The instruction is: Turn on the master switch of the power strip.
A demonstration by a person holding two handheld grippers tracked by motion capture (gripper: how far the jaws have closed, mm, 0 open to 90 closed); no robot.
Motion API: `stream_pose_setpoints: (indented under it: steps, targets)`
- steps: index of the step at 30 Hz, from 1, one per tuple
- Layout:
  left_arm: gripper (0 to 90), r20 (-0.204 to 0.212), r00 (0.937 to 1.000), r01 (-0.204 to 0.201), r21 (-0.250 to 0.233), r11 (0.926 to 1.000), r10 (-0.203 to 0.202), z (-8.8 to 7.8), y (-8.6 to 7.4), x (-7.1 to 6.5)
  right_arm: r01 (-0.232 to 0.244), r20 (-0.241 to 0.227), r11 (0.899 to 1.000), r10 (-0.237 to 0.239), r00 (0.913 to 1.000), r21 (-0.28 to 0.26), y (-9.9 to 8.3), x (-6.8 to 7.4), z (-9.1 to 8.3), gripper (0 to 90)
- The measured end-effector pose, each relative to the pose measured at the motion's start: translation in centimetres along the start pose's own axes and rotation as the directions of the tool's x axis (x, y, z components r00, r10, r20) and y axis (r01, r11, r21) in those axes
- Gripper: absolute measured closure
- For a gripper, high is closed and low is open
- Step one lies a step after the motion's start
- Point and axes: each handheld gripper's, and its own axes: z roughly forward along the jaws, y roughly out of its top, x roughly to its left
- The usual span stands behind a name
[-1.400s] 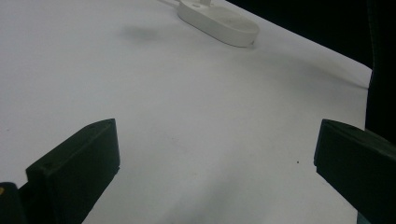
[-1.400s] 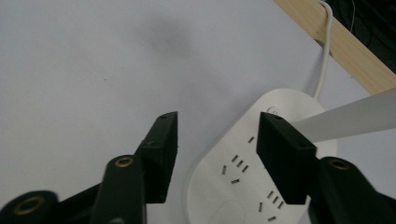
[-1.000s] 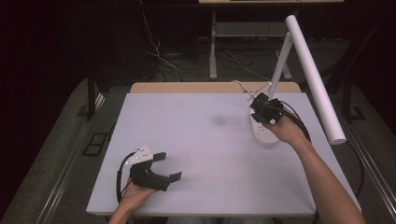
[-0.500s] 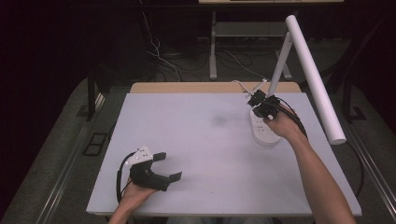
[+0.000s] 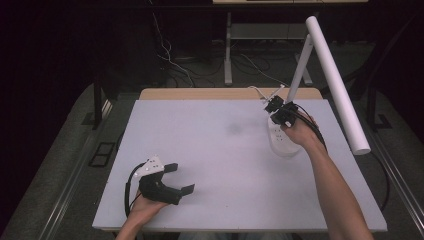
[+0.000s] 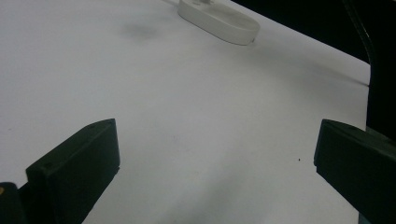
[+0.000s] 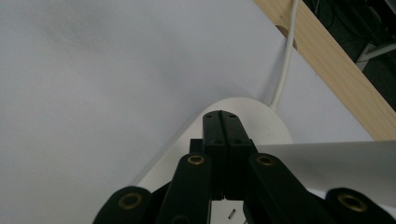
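My right gripper has jaws pressed together, empty, tips over the lamp base at the table's far right. The lamp arm and its long white tube crowd that side; white cord runs off back edge. Left gripper rests near front-left, jaws wide apart, empty.

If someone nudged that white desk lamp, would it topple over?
Probably it would slide rather than tip: the desk lamp stands on a broad, flat base. Its long head overhangs to one side, so a high push might rock it.
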Motion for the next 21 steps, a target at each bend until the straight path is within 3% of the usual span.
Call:
stream_pose_setpoints:
  steps: [21]
  targets:
    - [0.0,0.002,1.0000,-0.004,0.004,1.0000,0.004,0.0,0.0,0.1,-0.026,-0.002,0.999,0.026,0.9997,0.032,0.2,-0.1,3.2,89.5]
